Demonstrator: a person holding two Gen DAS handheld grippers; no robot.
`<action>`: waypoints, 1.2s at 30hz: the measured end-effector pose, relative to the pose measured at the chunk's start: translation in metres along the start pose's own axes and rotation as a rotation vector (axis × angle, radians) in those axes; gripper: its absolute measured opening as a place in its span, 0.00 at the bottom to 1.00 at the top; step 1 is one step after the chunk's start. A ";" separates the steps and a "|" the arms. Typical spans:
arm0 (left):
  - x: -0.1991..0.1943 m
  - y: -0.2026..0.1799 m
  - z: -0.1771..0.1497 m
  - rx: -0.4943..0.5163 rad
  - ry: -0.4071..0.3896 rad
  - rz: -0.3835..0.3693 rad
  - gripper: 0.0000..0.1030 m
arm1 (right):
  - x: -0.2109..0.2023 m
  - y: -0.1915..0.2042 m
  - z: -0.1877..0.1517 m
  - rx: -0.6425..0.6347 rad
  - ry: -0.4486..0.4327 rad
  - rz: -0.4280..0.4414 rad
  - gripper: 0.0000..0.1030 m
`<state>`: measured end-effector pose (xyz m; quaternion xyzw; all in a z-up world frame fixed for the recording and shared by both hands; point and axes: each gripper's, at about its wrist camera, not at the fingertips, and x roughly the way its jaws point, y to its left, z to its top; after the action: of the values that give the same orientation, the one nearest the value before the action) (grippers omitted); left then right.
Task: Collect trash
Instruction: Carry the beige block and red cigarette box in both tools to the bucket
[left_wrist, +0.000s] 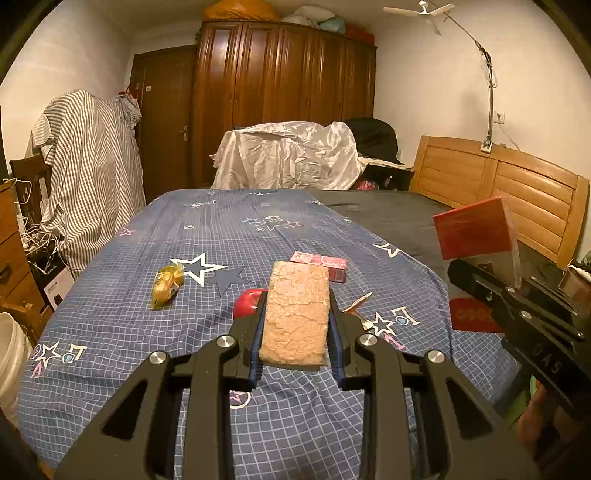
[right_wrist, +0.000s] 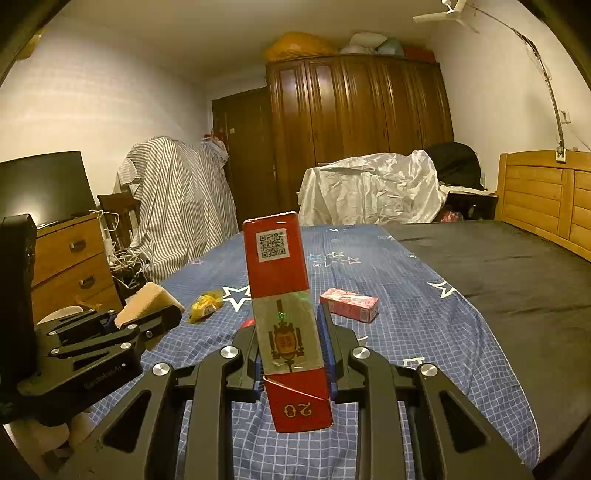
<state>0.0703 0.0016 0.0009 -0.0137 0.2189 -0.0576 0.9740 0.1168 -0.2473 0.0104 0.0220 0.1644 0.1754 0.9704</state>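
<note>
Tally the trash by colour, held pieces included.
Red: 3 (held box, round piece, flat packet)
Pink: 1 (carton)
Yellow: 1 (wrapper)
Tan: 1 (held sponge)
Orange-white: 1 (small scrap)
Total: 7

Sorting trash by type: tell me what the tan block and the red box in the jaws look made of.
Tan block: looks like a dry sponge or foam, matte, its face cracked and porous; uncertain.
Red box: looks like printed cardboard, glossy red with a metallic silver panel, a QR sticker and a folded flap edge.
</note>
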 end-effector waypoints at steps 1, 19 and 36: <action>-0.001 0.000 0.000 -0.001 -0.001 0.002 0.26 | 0.000 0.002 0.002 -0.003 0.000 0.006 0.25; -0.064 0.186 0.023 -0.142 -0.037 0.314 0.26 | 0.070 0.207 0.066 -0.109 0.062 0.419 0.25; -0.145 0.424 -0.010 -0.407 0.072 0.602 0.26 | 0.176 0.529 0.084 -0.299 0.368 0.795 0.24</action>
<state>-0.0193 0.4401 0.0313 -0.1403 0.2540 0.2761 0.9163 0.1235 0.3115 0.0886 -0.0884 0.2855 0.5567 0.7751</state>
